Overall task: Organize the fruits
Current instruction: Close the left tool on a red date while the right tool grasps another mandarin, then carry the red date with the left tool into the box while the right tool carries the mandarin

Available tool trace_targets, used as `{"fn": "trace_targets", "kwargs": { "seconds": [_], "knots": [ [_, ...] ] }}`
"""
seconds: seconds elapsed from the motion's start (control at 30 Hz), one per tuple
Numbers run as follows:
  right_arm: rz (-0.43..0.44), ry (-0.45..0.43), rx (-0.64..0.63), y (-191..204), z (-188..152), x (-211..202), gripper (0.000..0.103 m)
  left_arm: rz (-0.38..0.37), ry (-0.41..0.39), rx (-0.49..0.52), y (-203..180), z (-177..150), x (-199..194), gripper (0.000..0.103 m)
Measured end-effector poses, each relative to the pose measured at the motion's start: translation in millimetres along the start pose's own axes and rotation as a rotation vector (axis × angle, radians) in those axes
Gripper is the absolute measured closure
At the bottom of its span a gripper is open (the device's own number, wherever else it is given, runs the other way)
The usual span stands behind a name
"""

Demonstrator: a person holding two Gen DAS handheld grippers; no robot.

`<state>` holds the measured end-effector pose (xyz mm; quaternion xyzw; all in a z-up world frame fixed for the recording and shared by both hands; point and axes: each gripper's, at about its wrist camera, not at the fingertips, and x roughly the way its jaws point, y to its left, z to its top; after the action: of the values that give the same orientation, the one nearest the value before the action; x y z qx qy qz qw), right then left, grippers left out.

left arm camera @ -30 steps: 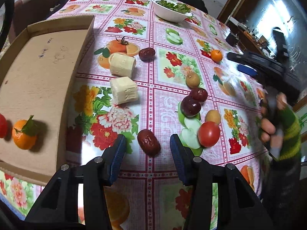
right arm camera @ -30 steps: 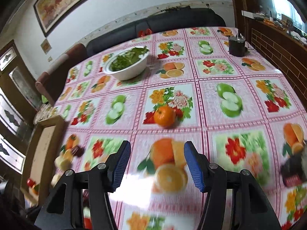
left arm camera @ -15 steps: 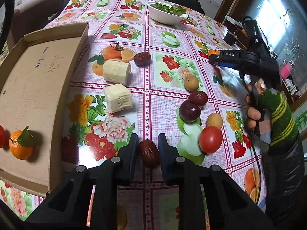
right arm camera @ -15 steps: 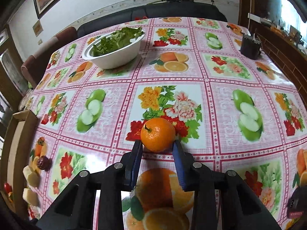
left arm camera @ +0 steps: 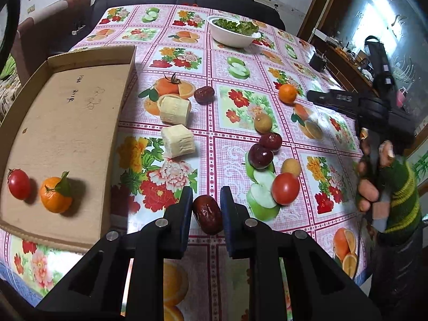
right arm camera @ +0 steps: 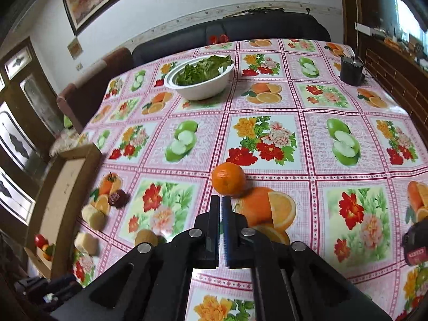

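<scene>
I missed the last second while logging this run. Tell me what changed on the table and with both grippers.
The left gripper closed on the dark red wrinkled date and now clamps it. The right gripper closed around the loose orange tangerine, missed it, and now sits shut and empty just short of the fruit. The cardboard tray with its tomato and tangerine, and the other fruit, stayed put.

Daylight from the window (left arm camera: pixel 374 24) at right — blown-out glare there, room corners dim. Soft shadows right of the tangerine (left arm camera: pixel 55 194) & tomato (left arm camera: pixel 18 184) in the cardboard tray (left arm camera: pixel 67 123). Glossy tablecloth (right arm camera: pixel 267 107) shows sheen. Heavy fisheye bend + dark vignette at edges — person's hand (left arm camera: pixel 370 184) motion-blurred
</scene>
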<state>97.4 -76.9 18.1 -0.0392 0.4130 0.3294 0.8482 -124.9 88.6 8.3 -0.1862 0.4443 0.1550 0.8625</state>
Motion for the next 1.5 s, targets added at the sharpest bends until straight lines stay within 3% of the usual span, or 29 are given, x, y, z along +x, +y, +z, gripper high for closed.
{"fn": "trace_targets", "kwargs": {
  "seconds": [0.1, 0.13, 0.43, 0.47, 0.5, 0.57, 0.67, 1.03, 1.5],
  "knots": [
    [-0.006, 0.009, -0.002, -0.7, 2.7, 11.8, 0.053, -0.009, -0.009, -0.003, -0.8, -1.9, -4.2, 0.085],
    [-0.003, 0.012, 0.001, -0.9, 3.7, 17.1, 0.050, -0.012, -0.010, -0.003, -1.4, -2.9, -5.0, 0.085],
    [0.022, 0.046, 0.006, 12.0, 27.5, 69.4, 0.051, -0.015, -0.006, -0.008, -1.0, -3.7, -5.1, 0.085],
    [0.017, 0.053, 0.006, 12.2, 29.2, 74.7, 0.054, -0.017, -0.004, -0.011, -0.1, -3.7, -4.3, 0.085],
    [0.024, 0.070, 0.007, 12.5, 30.1, 80.5, 0.066, -0.018, -0.003, -0.013, 0.4, -3.8, -4.2, 0.085],
    [0.022, 0.057, 0.005, 13.1, 29.5, 77.4, 0.068, -0.018, -0.006, -0.017, 1.6, -3.3, -4.7, 0.085],
    [0.042, 0.034, 0.015, 15.2, 22.0, 59.0, 0.068, -0.023, -0.013, -0.016, 2.4, -2.6, -6.1, 0.085],
    [0.245, -0.033, -0.010, 60.5, -23.2, -39.0, 0.068, -0.031, -0.046, -0.023, 8.1, -3.2, -23.6, 0.085],
    [0.322, 0.000, -0.036, 93.8, -52.0, -65.8, 0.068, -0.010, -0.076, -0.044, 19.3, -0.8, -38.1, 0.085]
  ]
}}
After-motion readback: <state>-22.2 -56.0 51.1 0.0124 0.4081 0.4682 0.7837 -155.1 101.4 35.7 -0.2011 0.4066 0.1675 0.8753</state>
